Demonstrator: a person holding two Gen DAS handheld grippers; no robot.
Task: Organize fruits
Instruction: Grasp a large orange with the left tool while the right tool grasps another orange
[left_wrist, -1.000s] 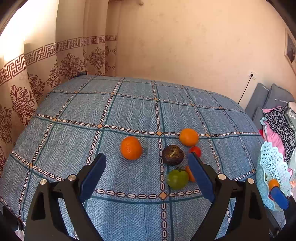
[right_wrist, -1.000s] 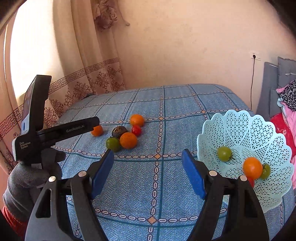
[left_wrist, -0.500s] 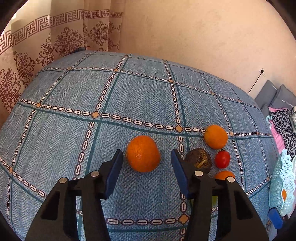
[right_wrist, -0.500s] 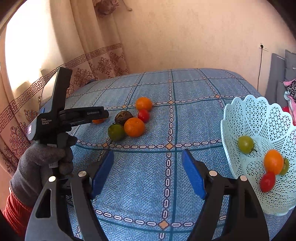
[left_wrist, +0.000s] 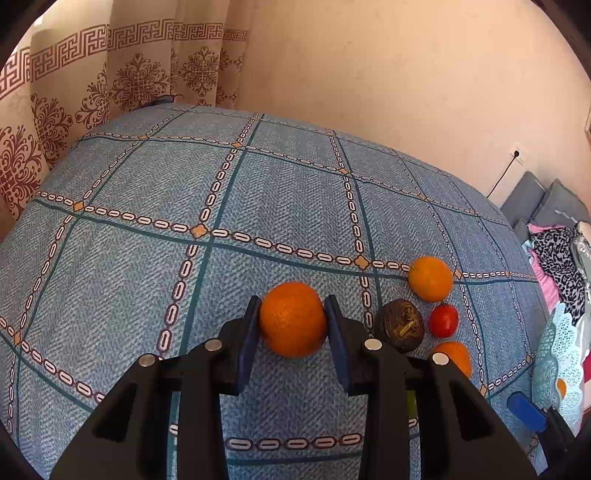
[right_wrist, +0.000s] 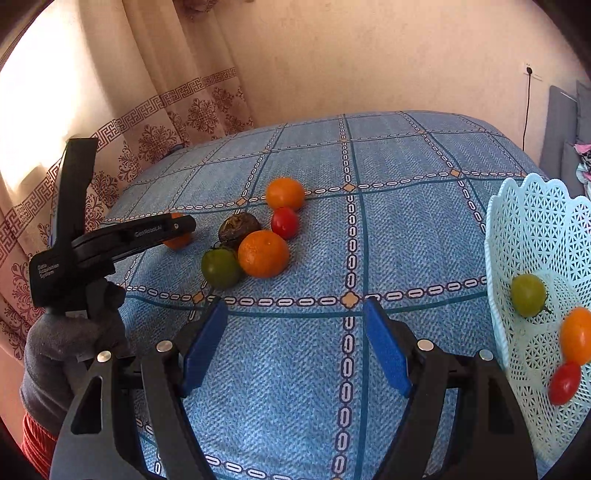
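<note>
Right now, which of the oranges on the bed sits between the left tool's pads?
The lone orange, apart from the cluster; the closing left tool brackets it.

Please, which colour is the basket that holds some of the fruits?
The basket is pale turquoise plastic with a lattice pattern; the right wrist view shows it best.

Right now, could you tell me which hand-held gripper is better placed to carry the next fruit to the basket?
Left. The left hand-held gripper is closing, both pads already against the lone orange. The right hand-held gripper is open over bare bedspread, beside the basket.
</note>
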